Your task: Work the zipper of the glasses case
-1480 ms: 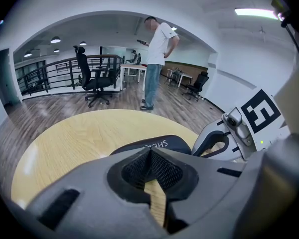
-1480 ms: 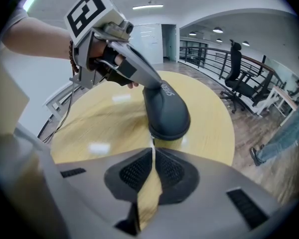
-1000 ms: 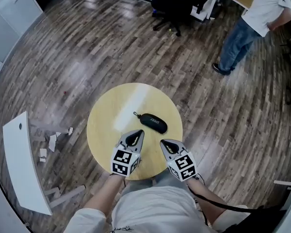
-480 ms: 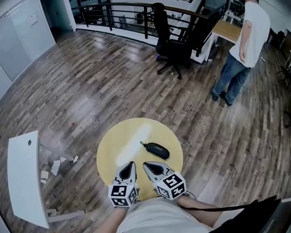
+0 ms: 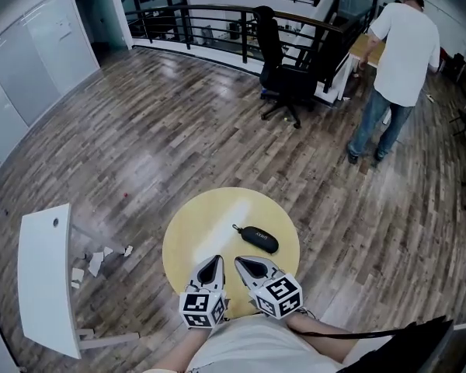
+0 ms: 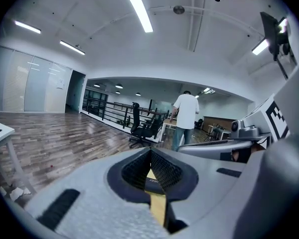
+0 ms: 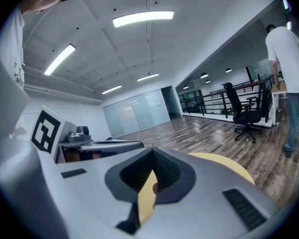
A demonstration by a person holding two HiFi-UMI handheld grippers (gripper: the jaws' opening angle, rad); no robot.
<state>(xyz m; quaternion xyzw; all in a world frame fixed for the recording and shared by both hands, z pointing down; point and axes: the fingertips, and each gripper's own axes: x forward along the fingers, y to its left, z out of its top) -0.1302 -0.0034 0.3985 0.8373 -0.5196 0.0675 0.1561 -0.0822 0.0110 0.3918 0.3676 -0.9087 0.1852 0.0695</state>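
Glasses case (image 5: 259,239) lies on the round table (image 5: 193,235), right of centre, its zipper pull (image 5: 234,228) at the far-left end. Left gripper (image 5: 215,260) and right gripper (image 5: 238,262) hover over the near edge, apart from it, each with jaws pressed together on nothing. Closed jaws would likely just shove the case across the smooth top. With nothing pinning the body, a tug on the small pull would probably drag the whole case.
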